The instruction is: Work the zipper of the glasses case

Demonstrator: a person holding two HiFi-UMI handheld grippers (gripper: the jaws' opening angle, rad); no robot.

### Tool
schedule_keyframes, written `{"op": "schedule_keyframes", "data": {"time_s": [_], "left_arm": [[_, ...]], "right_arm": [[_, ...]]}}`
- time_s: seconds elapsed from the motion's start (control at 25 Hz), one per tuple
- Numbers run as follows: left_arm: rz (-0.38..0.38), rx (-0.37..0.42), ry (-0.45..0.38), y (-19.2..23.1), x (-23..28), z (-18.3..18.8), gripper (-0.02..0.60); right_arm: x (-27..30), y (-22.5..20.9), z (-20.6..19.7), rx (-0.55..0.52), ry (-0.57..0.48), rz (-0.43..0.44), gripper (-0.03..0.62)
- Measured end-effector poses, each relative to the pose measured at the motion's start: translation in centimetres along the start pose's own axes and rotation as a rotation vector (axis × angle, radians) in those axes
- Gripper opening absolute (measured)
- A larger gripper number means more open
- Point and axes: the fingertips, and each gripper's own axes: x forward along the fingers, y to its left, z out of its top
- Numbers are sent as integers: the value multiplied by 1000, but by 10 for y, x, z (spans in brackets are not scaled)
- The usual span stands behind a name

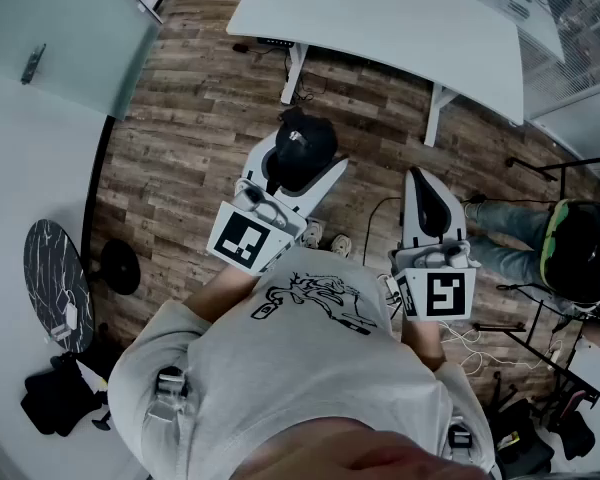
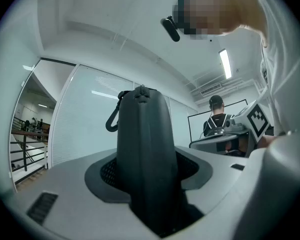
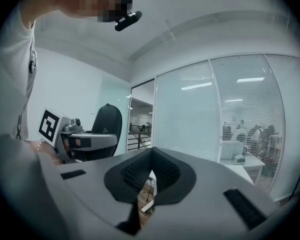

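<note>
- The case (image 1: 302, 148) is gripped between the jaws of the left gripper (image 1: 292, 180), above the floor (image 1: 190, 108).
- In the left gripper view, the case (image 2: 145, 149) is seen upright, filling the gap between the jaws. A loop (image 2: 111, 121), possibly a clip, is shown at its upper left; it is not resolved in the head view.
- The right gripper (image 1: 428, 206) is kept apart from the case, its jaws closed together on nothing.
- In the right gripper view alone, the case (image 3: 107, 121) is shown side-on.
</note>
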Motion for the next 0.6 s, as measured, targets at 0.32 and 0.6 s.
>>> {"op": "schedule_keyframes", "data": {"time_s": [0.32, 0.6], "left_arm": [[-28, -4, -27, 22, -7, -4, 252], [-29, -13, 14, 35, -6, -5, 252]], "right_arm": [[20, 13, 6, -1, -31, -10, 5], [32, 11, 7, 9, -32, -32, 5]]}}
